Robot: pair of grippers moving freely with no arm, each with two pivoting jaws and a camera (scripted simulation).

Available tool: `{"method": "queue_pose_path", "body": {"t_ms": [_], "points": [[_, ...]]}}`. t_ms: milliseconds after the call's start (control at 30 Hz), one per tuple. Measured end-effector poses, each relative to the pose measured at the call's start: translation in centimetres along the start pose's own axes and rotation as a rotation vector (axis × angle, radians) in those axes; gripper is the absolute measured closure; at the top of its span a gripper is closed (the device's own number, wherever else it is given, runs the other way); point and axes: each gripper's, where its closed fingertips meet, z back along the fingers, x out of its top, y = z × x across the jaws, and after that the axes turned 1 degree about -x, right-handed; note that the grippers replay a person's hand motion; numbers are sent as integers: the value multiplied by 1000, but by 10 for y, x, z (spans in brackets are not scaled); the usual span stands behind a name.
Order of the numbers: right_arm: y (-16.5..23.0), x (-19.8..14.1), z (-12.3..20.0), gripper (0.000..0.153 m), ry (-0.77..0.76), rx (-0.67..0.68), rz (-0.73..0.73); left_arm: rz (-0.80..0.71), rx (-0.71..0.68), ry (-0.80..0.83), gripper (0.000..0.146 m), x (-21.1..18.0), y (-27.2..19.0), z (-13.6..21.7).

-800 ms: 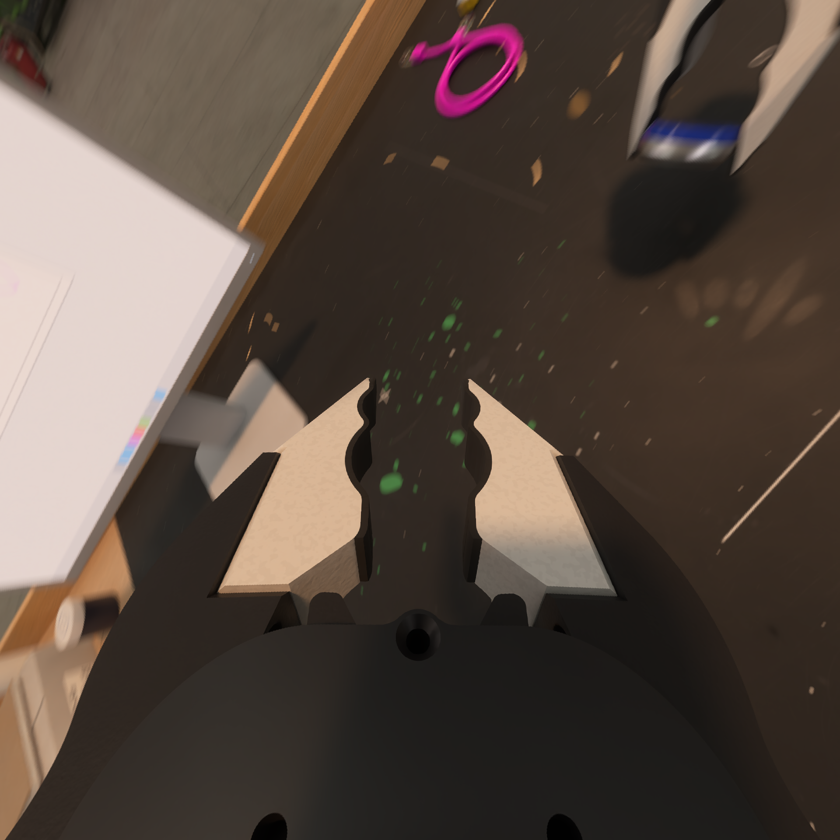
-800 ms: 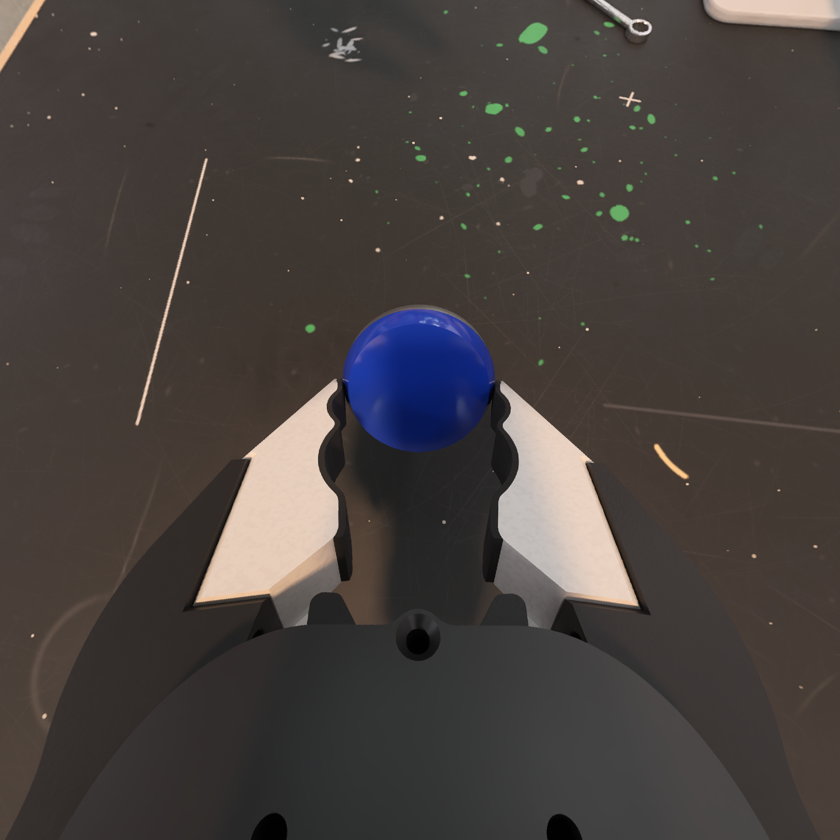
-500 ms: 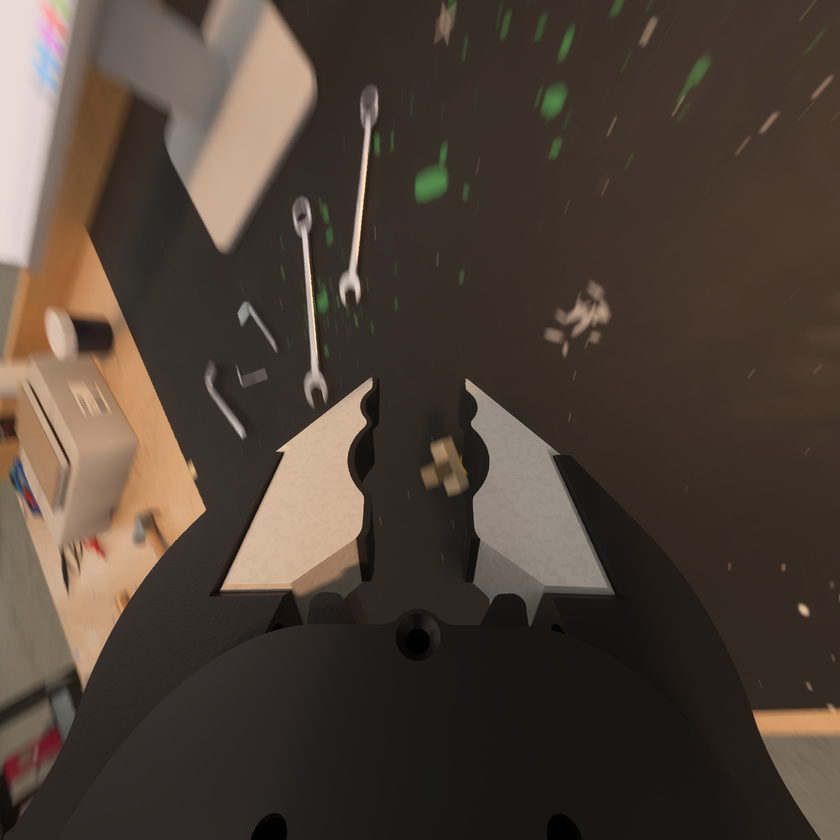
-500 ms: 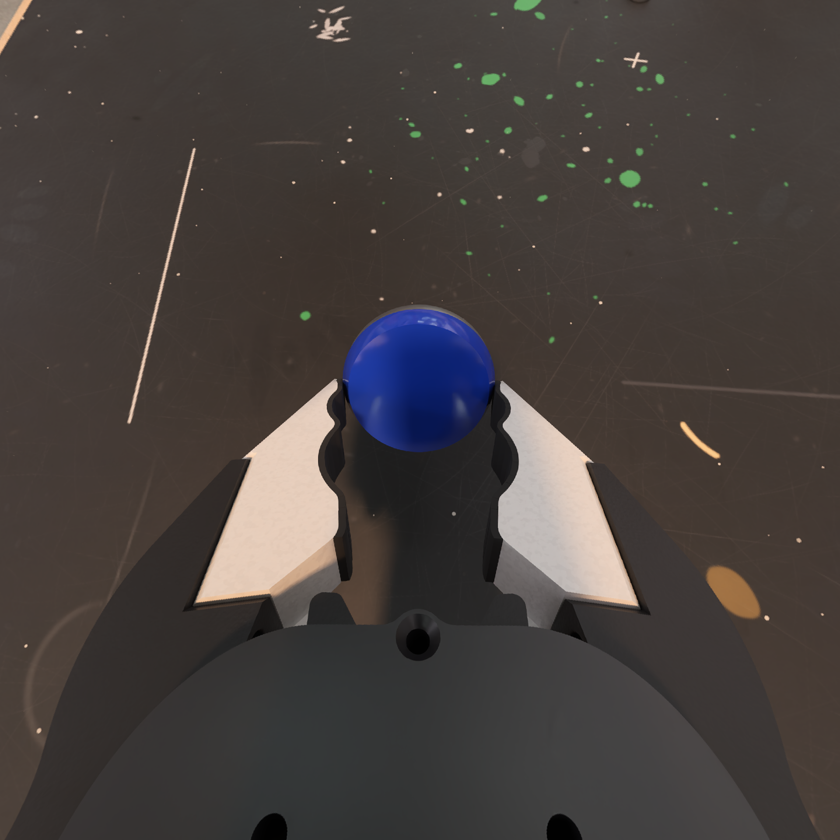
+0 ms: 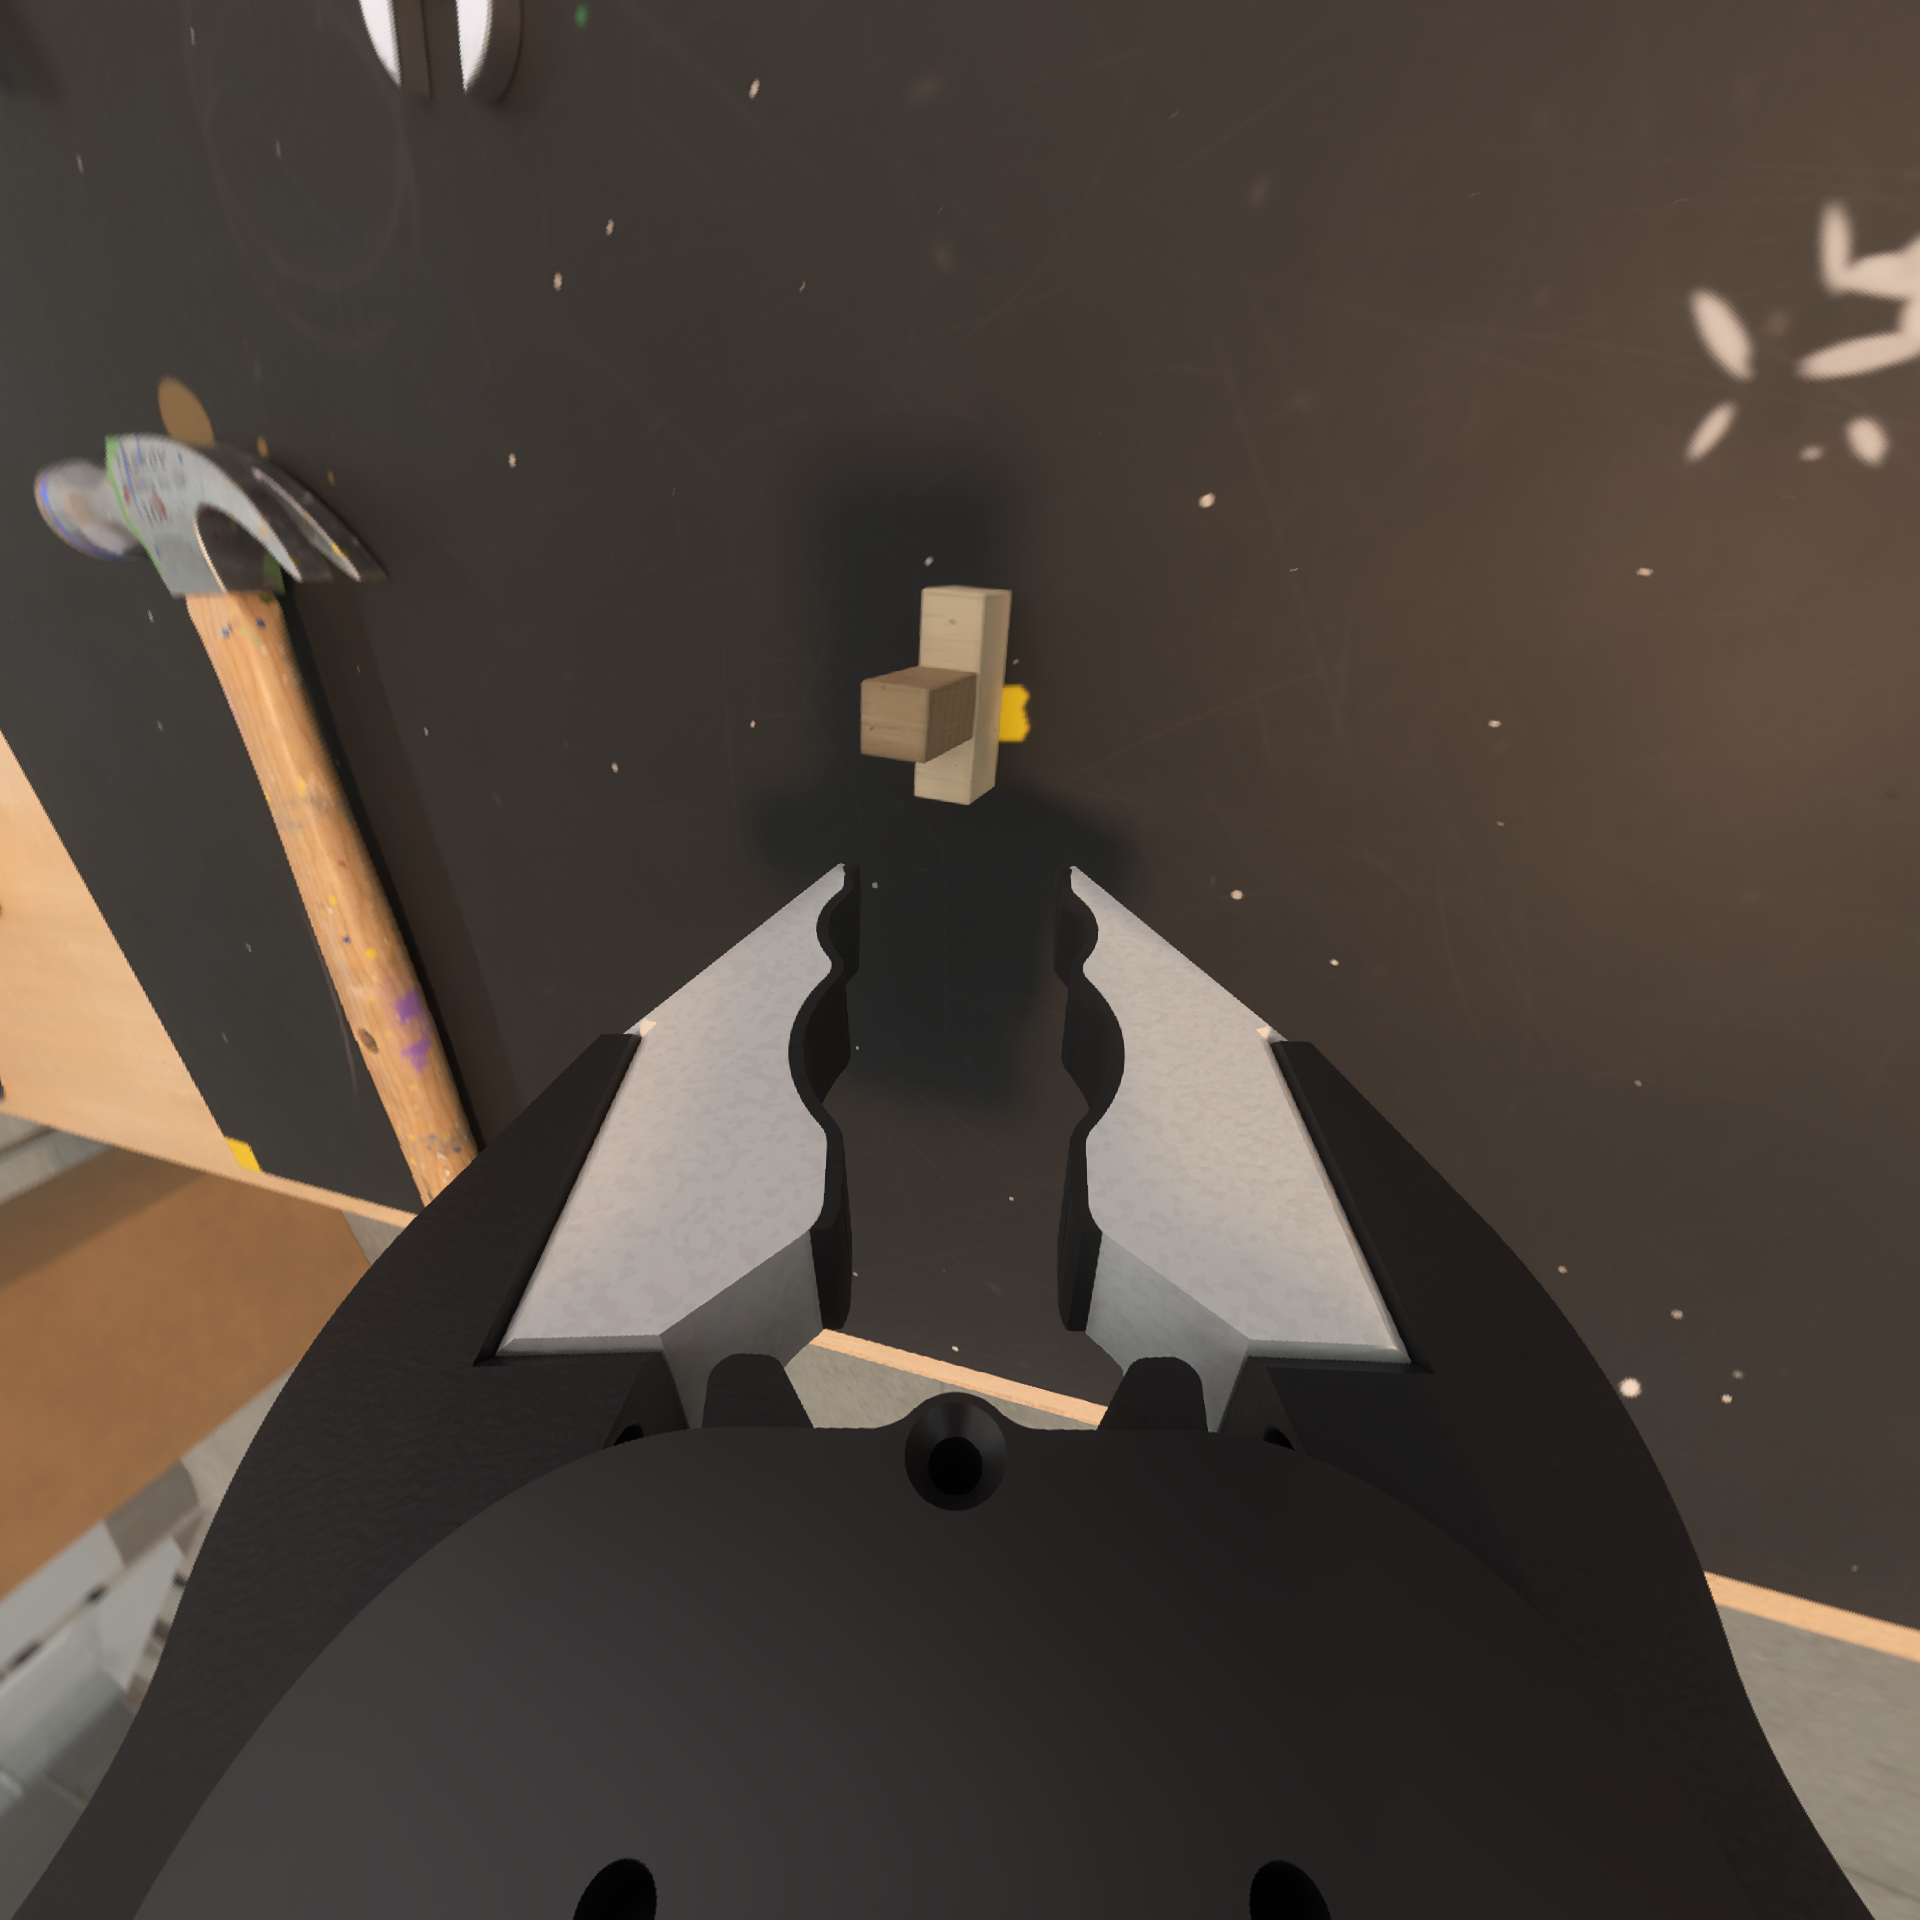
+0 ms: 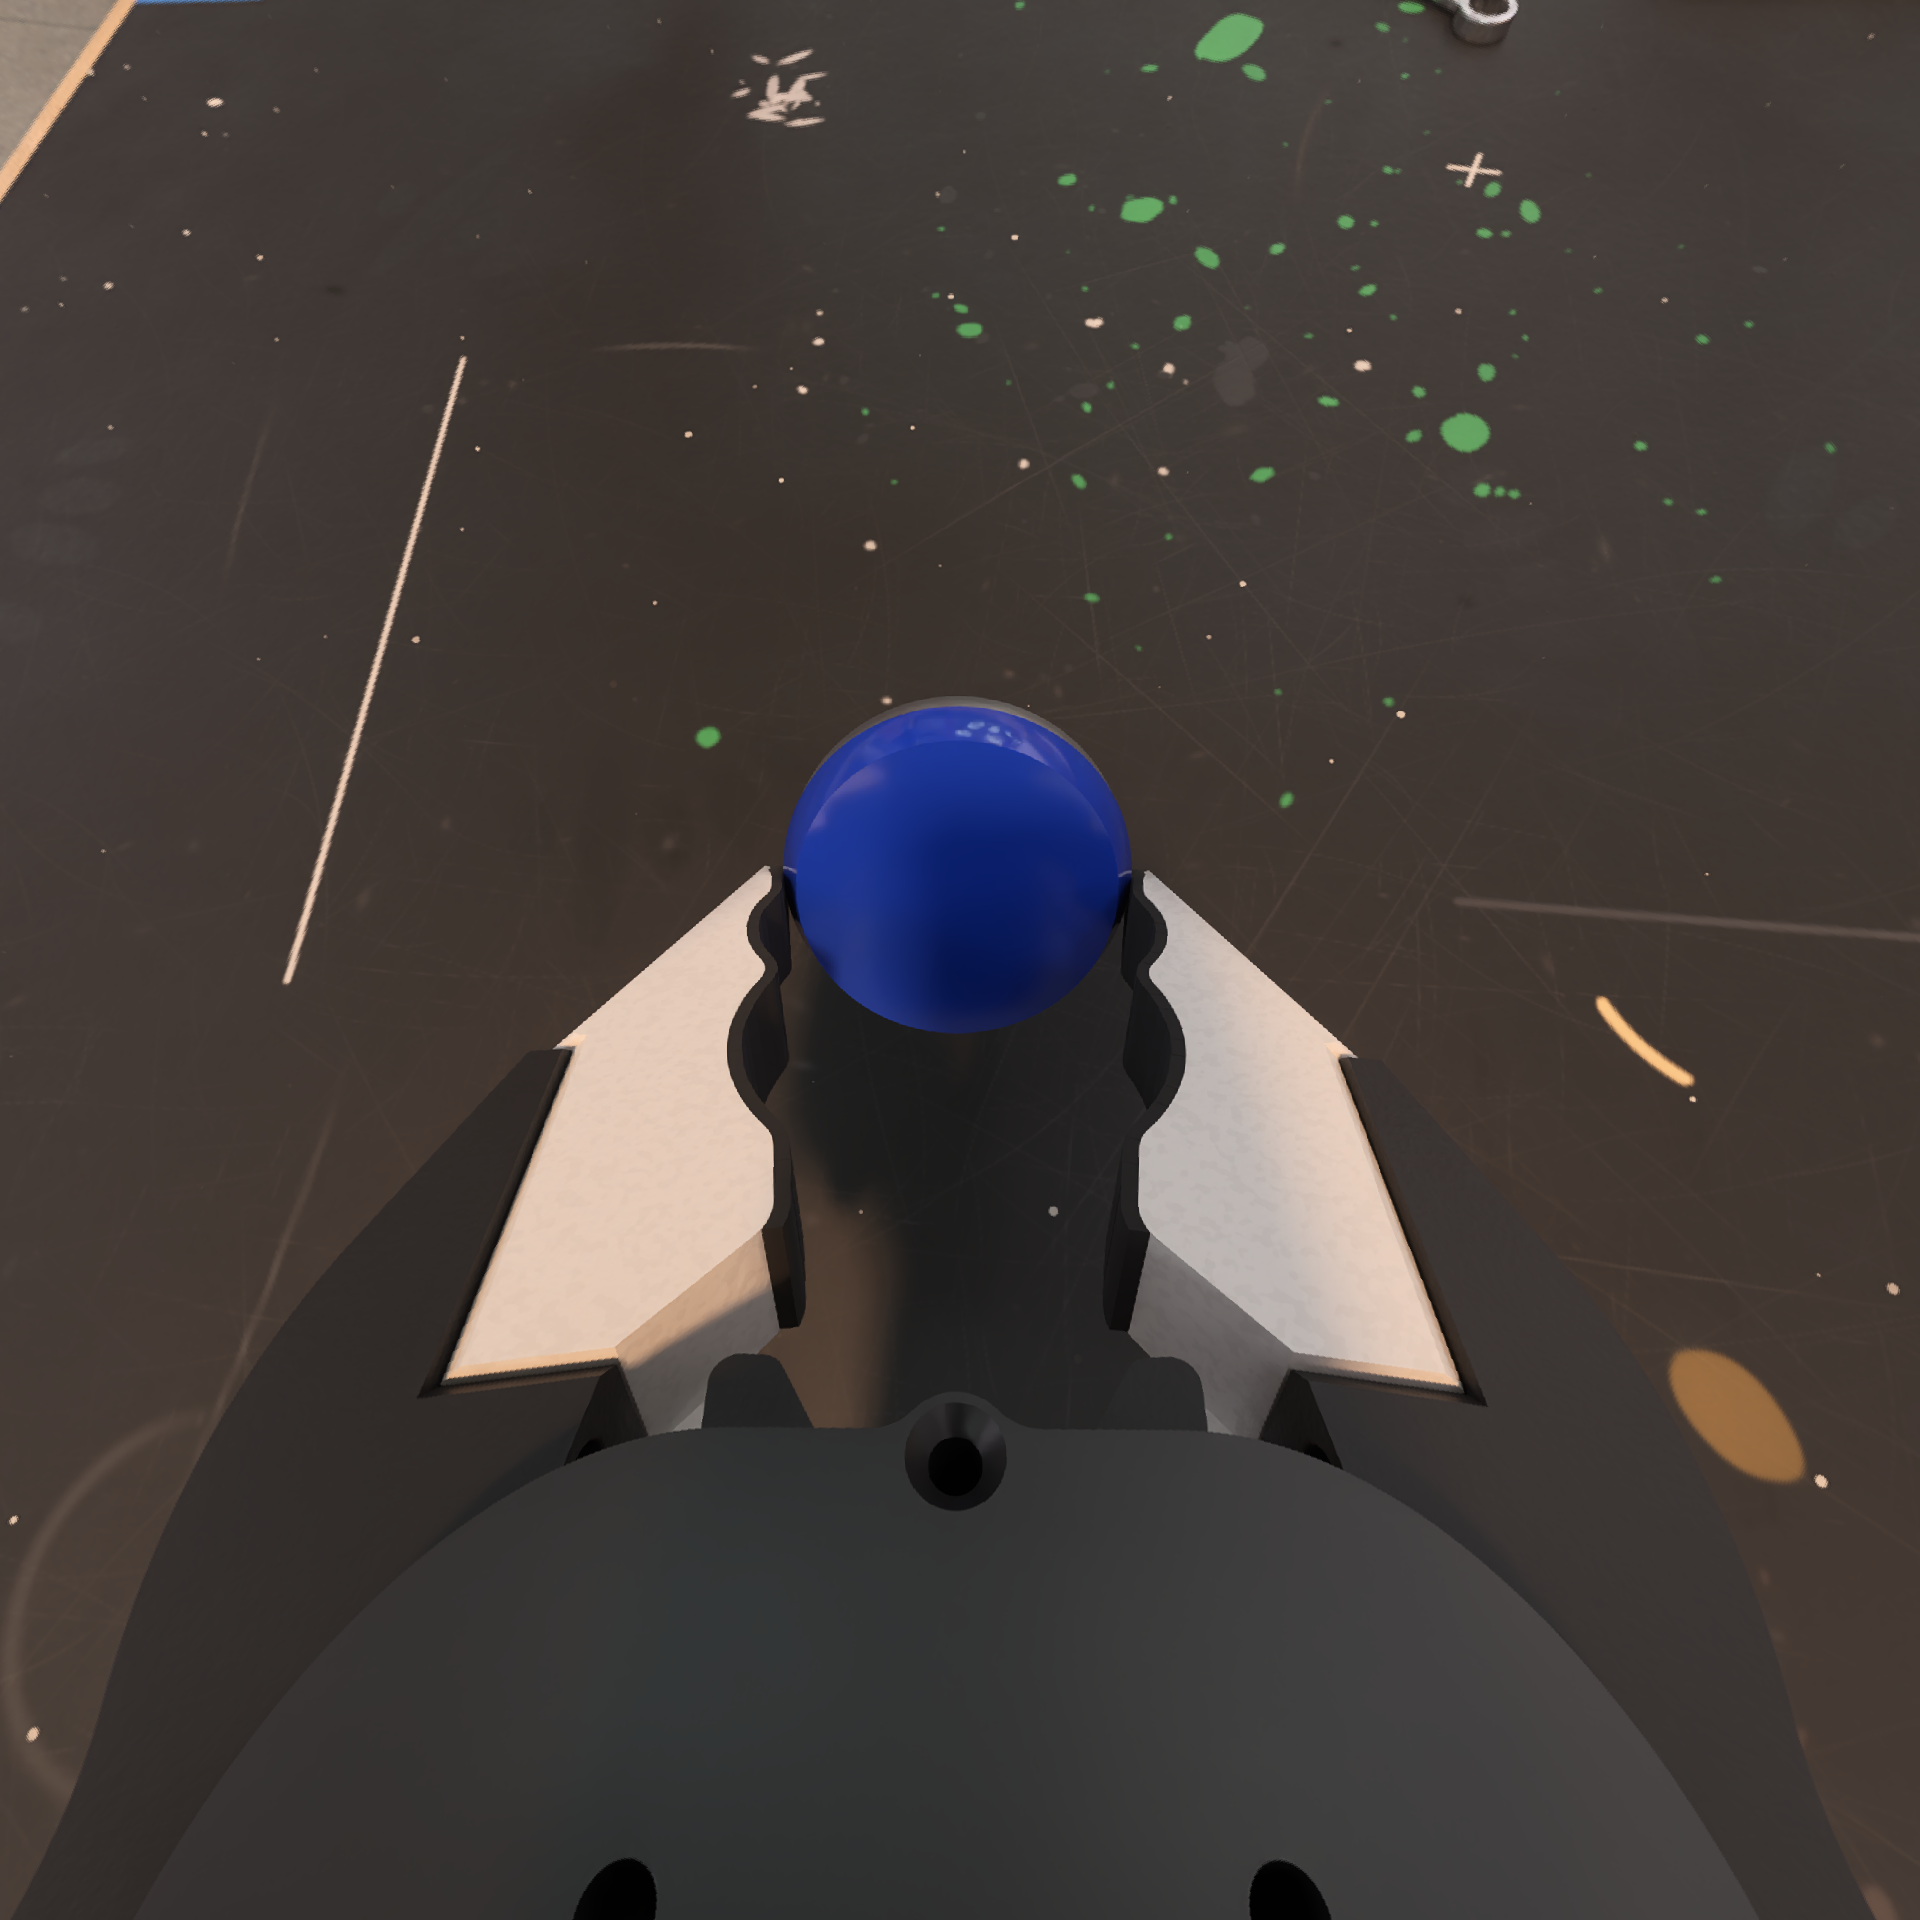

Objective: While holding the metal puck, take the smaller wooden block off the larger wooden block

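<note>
In the left wrist view the larger pale wooden block [image 5: 964, 634] lies on the dark table, with the smaller, darker wooden block [image 5: 914, 715] on top of it and a small yellow piece [image 5: 1014, 714] at its far side. My left gripper [image 5: 956, 873] is open and empty, above the blocks and just short of them. In the right wrist view my right gripper [image 6: 956, 883] is shut on the metal puck [image 6: 956, 868], whose blue top faces the camera, held above the table.
A hammer [image 5: 301, 790] with a wooden handle lies to the left of the blocks. A round white and dark object [image 5: 442, 42] sits at the top left. The table's wooden edge [image 5: 956, 1377] runs under my left gripper. A wrench end [image 6: 1475, 12] shows far off.
My left gripper has swung a long way across the table and now has the two blocks just ahead of its tips. My right gripper still holds the puck and has shifted only slightly.
</note>
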Motion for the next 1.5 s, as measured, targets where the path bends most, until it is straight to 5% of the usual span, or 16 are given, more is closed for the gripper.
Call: {"method": "queue_pose_path", "body": {"t_ms": [467, 1000, 1500], "points": [[0, 2, 5, 88, -47, 0, 0, 130, -81, 7, 115, 14, 3, -16], [-1, 3, 7, 88, -54, -8, 5, 4, -41, 239, 128, 12, 10, -33], [-4, 3, 7, 88, -64, -10, 2, -107, -7, -64, 132, 39, 14, 17]]}}
